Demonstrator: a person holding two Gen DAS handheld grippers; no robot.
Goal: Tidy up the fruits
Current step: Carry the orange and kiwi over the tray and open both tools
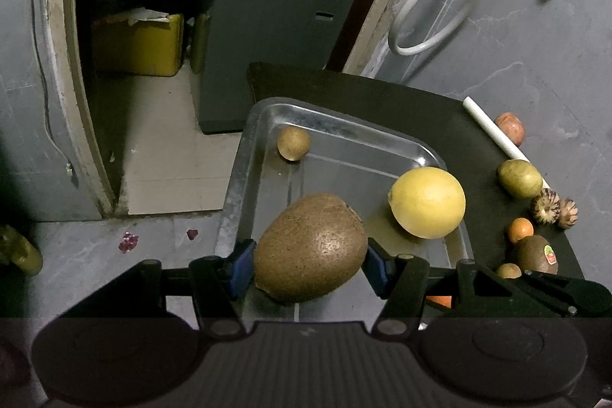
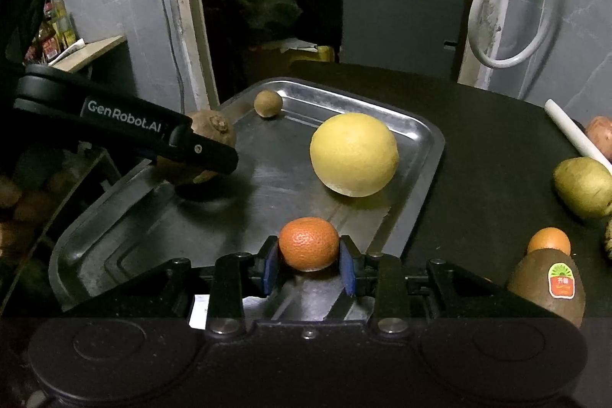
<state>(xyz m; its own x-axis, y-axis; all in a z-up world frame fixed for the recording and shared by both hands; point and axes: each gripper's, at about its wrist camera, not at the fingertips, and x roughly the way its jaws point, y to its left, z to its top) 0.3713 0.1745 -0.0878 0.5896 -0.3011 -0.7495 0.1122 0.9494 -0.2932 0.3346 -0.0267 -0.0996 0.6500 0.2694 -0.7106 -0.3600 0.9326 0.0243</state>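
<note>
My left gripper [image 1: 310, 264] is shut on a brown kiwi [image 1: 310, 247] and holds it over the near left part of a steel tray [image 1: 344, 132]. In the right wrist view this kiwi [image 2: 214, 132] hangs just above the tray [image 2: 420, 155], behind the left gripper's finger. My right gripper [image 2: 309, 264] is shut on a small orange tangerine [image 2: 309, 243] over the tray's near edge. A big yellow citrus [image 1: 427, 202] [image 2: 354, 154] and a small brown round fruit [image 1: 293, 142] [image 2: 268, 104] lie in the tray.
On the black table [image 2: 489, 148] right of the tray lie a stickered kiwi [image 2: 549, 287], a tangerine [image 2: 549, 240], a green-yellow fruit [image 2: 583, 186], a reddish fruit [image 1: 509, 128], two scaly brown fruits [image 1: 552, 207] and a white stick [image 1: 493, 130]. A doorway and grey cabinet stand behind.
</note>
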